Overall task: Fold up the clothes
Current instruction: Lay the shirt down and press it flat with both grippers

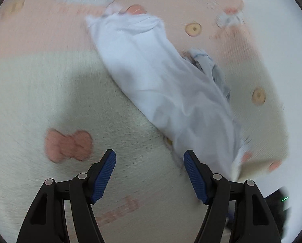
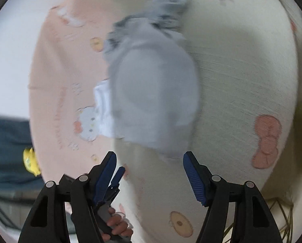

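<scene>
Left wrist view: left gripper (image 1: pixel 150 174) wide open, nothing held, near end of white garment (image 1: pixel 161 85) just beyond its right pad. Garment lies diagonally on patterned blanket (image 1: pixel 49 93), grey cloth (image 1: pixel 213 70) bunched beside it. Right gripper (image 2: pixel 150 174) also open, empty. Risk: pinching blanket w/ garment, or grabbing one layer only.
</scene>
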A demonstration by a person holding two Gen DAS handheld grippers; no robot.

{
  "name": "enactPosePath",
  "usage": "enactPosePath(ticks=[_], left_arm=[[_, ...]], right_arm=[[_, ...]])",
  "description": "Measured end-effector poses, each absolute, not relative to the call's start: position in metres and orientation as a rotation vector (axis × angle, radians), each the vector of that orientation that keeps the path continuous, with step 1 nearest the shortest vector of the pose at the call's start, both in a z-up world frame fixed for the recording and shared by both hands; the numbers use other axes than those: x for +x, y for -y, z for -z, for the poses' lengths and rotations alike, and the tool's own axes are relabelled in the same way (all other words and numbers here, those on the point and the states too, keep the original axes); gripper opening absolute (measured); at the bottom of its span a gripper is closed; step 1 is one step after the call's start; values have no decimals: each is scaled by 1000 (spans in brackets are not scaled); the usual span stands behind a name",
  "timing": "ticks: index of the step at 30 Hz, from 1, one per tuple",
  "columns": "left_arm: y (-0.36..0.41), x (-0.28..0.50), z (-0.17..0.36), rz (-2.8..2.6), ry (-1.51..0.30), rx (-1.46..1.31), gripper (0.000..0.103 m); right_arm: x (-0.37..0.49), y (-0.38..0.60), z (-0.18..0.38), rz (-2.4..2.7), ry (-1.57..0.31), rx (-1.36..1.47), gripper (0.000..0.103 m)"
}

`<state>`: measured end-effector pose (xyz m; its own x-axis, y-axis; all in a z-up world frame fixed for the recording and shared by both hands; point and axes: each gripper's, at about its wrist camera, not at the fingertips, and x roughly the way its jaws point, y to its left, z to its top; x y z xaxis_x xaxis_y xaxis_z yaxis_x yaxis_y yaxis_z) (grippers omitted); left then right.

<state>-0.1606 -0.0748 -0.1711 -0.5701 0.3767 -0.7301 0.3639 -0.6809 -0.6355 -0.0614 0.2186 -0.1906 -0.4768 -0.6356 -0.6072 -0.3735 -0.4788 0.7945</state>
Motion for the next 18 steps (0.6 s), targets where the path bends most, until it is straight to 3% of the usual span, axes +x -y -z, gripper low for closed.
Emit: enactPosePath(ticks=[6,13,18], left_arm=[[83,-173,188,-2396,1396,-1334,68],[101,-188,204,-2220,1634,-1242,68],[98,-210,202,-2253,1583,-1237,68]], right_arm=[[-61,-215,216,1997,1556,1567,68],[-74,-199,222,2015,1502,1593,68],[-94,-192,212,2171,1337,1568,68]])
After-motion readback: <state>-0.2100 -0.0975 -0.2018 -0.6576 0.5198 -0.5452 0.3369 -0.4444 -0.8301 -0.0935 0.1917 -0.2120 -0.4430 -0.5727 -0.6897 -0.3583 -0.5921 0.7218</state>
